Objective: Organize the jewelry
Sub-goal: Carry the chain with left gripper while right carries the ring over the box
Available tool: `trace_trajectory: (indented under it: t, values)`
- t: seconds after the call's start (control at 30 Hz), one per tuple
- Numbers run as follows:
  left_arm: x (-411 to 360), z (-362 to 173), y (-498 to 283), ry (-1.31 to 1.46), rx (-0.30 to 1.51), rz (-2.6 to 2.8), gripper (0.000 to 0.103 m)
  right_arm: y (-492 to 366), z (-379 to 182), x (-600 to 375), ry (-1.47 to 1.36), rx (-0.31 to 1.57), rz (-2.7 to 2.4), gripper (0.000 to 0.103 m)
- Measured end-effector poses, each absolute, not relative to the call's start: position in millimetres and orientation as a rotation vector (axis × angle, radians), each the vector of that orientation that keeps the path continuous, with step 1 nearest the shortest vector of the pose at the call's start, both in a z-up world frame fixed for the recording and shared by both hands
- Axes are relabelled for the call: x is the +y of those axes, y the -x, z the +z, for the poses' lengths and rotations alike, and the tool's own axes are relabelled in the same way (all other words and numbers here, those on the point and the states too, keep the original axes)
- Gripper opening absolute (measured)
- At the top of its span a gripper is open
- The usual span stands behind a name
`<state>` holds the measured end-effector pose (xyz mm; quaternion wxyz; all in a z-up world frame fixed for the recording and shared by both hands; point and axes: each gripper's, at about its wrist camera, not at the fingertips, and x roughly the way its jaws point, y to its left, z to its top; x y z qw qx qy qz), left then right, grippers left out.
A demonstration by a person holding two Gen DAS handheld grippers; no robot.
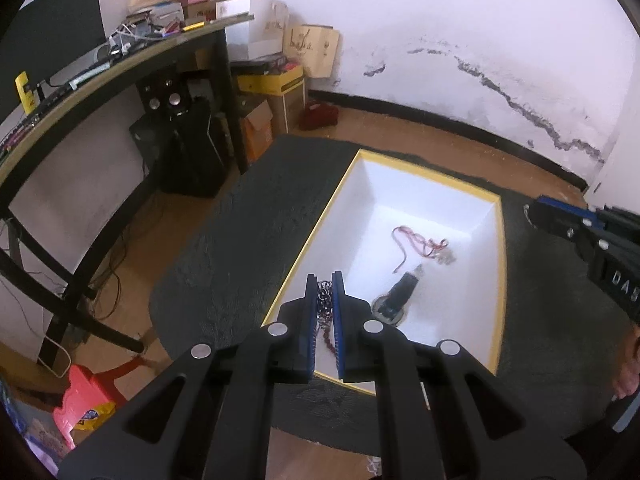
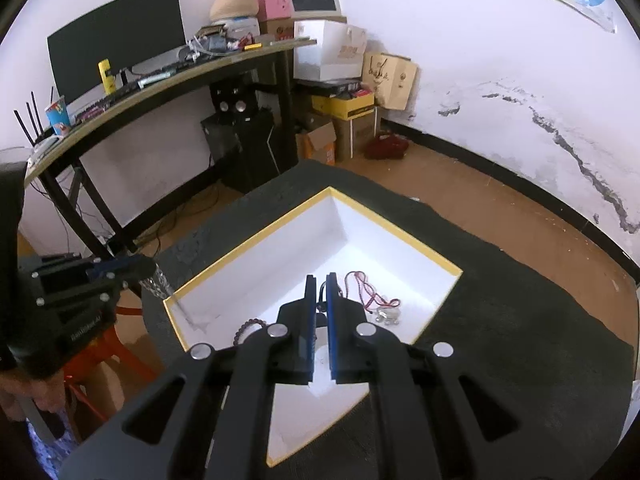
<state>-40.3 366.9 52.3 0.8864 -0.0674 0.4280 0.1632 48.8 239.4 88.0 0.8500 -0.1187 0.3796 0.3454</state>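
Observation:
A white open box with a yellow rim (image 1: 499,264) (image 2: 256,238) lies on a dark mat. In it lie a red cord necklace (image 1: 416,242) (image 2: 370,294), a black wristwatch (image 1: 400,294) and a dark bead bracelet (image 2: 246,330). My left gripper (image 1: 325,282) (image 2: 150,276) is shut on a silver chain (image 1: 324,300) that hangs from its tips over the box's near-left edge; the chain also shows in the right wrist view (image 2: 160,286). My right gripper (image 2: 319,284) (image 1: 532,210) hangs over the box, jaws nearly together, with nothing clearly held.
The dark mat (image 1: 248,248) (image 2: 520,340) covers a low table. A desk (image 1: 120,68) with a monitor and clutter stands at the left, with speakers and cardboard boxes (image 1: 272,92) beneath and beside it. A red stool (image 1: 92,392) is at the lower left.

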Motion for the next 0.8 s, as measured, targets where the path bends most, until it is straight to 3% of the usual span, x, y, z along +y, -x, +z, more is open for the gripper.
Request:
trace_trajectory:
  t: [0.5,0.8]
  values:
    - [368,-48,8,0.197,0.970,0.359,0.007,-103,-4,256,0.281,0.887,0.695,0.005]
    - [366,-68,1,0.222,0.954,0.408,0.007,-124,-40,259,0.295,0.919,0.682,0.005]
